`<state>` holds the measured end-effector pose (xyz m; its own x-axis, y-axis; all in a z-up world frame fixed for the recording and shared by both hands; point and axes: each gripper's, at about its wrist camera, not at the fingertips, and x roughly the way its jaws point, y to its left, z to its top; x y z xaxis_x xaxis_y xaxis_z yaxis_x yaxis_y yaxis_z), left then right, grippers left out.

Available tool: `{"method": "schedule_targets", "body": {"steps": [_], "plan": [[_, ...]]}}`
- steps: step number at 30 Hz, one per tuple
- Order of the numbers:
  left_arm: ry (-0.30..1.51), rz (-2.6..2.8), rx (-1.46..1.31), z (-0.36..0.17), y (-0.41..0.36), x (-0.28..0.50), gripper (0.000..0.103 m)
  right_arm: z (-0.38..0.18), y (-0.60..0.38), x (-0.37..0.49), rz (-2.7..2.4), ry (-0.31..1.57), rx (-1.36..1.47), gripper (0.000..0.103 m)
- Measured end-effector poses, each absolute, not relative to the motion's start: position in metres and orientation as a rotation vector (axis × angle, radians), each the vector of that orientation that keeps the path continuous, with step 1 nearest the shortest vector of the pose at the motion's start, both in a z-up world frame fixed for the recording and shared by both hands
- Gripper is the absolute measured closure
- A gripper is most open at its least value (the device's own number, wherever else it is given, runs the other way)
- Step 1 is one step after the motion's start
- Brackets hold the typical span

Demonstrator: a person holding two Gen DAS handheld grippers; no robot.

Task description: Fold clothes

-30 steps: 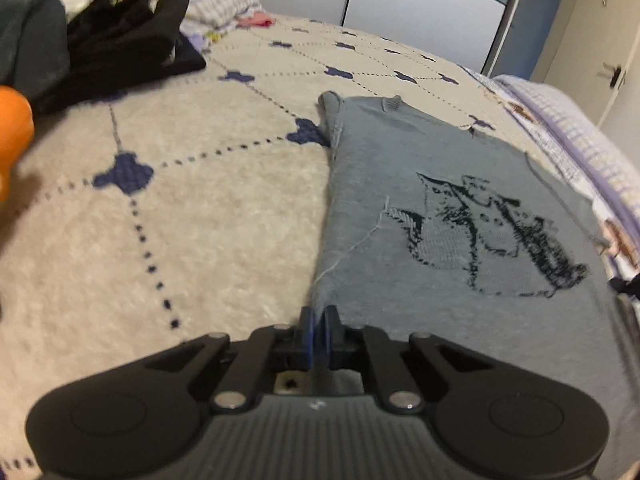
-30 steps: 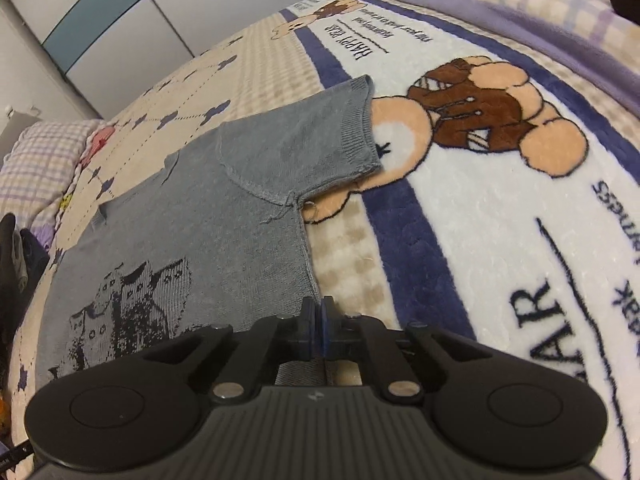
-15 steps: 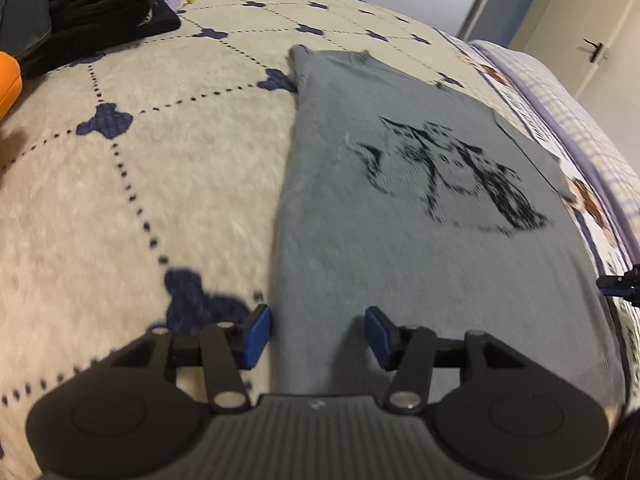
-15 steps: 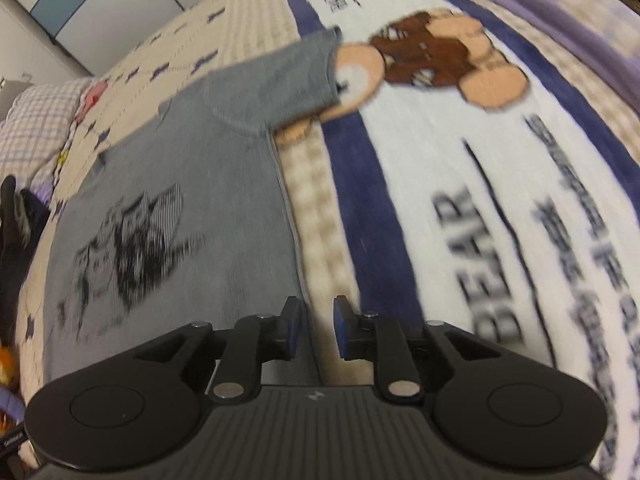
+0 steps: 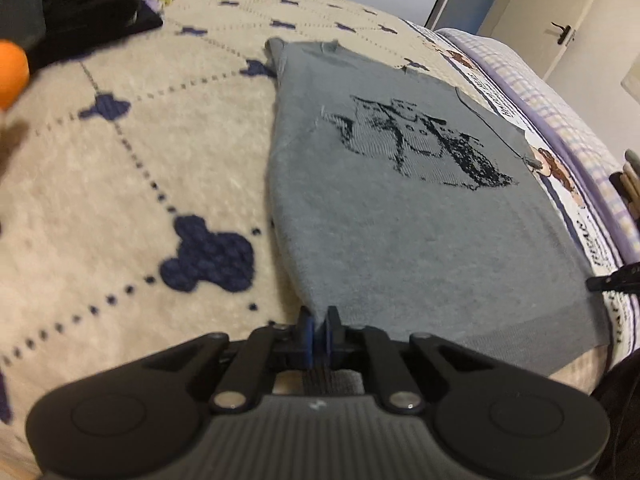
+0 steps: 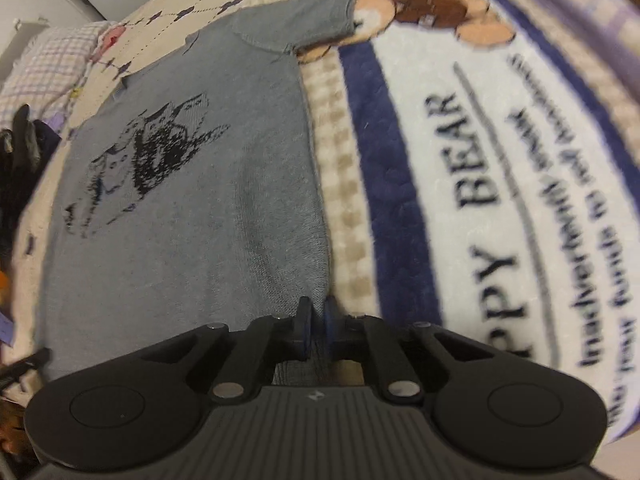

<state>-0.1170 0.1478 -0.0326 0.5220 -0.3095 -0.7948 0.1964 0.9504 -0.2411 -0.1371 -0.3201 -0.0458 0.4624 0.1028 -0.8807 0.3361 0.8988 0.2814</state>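
A grey T-shirt [image 5: 400, 220] with a black print lies flat on the bed, its right sleeve [image 6: 320, 12] spread out and its hem nearest me. My left gripper [image 5: 318, 322] is at the hem's left corner. Its jaws are closing, and the blue pads pinch the fabric edge between them. My right gripper [image 6: 316, 320] is at the hem's right corner. Its jaws are also closing, with the shirt's side edge caught between the pads. The grey T-shirt [image 6: 200, 200] stretches away from both grippers toward the collar.
The shirt lies across a beige blanket with navy motifs [image 5: 140, 180] and a white bear-print blanket [image 6: 500, 160]. A pile of dark clothes [image 5: 88, 0] and an orange object [image 5: 12, 72] sit far left. A checked pillow [image 6: 52, 60] lies at the head.
Both grippers let go of the shirt's side edges, opened, drew back along the shirt toward the hem, and shut again on the two hem corners.
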Motion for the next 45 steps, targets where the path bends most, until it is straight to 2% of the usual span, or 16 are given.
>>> {"method": "schedule_targets", "body": {"steps": [6,7,9,11,14,16,18,20,23,25,26,27,29,33,45], "plan": [[1.017,-0.280,-0.084,-0.042,0.145,-0.113,0.095,-0.053,-0.319,-0.138,-0.194,1.154,0.392,0.096],[1.027,-0.284,-0.084,-0.040,0.144,-0.113,0.092,-0.053,-0.320,-0.139,-0.200,1.150,0.400,0.096],[1.053,-0.309,-0.116,-0.037,0.146,-0.113,0.071,-0.049,-0.323,-0.144,-0.200,1.142,0.444,0.091],[1.076,-0.342,-0.162,-0.039,0.149,-0.117,0.063,-0.049,-0.324,-0.150,-0.179,1.153,0.488,0.084],[1.087,-0.355,-0.118,-0.039,0.142,-0.121,0.066,-0.052,-0.319,-0.161,-0.148,1.175,0.502,0.082],[1.088,-0.360,-0.061,-0.037,0.134,-0.122,0.094,-0.053,-0.312,-0.167,-0.129,1.179,0.471,0.083],[1.089,-0.369,-0.008,-0.035,0.129,-0.124,0.096,-0.048,-0.304,-0.169,-0.131,1.186,0.419,0.093],[1.080,-0.361,0.054,-0.036,0.124,-0.127,0.095,-0.044,-0.300,-0.170,-0.150,1.194,0.373,0.093],[1.080,-0.356,0.058,-0.033,0.126,-0.124,0.086,-0.038,-0.296,-0.170,-0.177,1.200,0.315,0.093],[1.083,-0.347,0.010,-0.027,0.133,-0.118,0.071,-0.031,-0.294,-0.170,-0.188,1.171,0.308,0.092],[1.069,-0.341,-0.023,-0.023,0.137,-0.115,0.051,-0.026,-0.293,-0.169,-0.191,1.147,0.307,0.090],[1.051,-0.337,-0.051,-0.019,0.140,-0.111,0.042,-0.021,-0.291,-0.167,-0.191,1.127,0.308,0.084],[1.032,-0.319,-0.097,-0.014,0.144,-0.099,0.042,-0.012,-0.287,-0.160,-0.173,1.094,0.323,0.075],[1.027,-0.295,-0.197,-0.010,0.150,-0.070,0.039,0.003,-0.278,-0.139,-0.132,1.058,0.335,0.068],[0.952,-0.231,-0.428,-0.010,0.141,0.028,0.035,0.022,-0.235,-0.061,-0.073,0.981,0.401,0.064]]}}
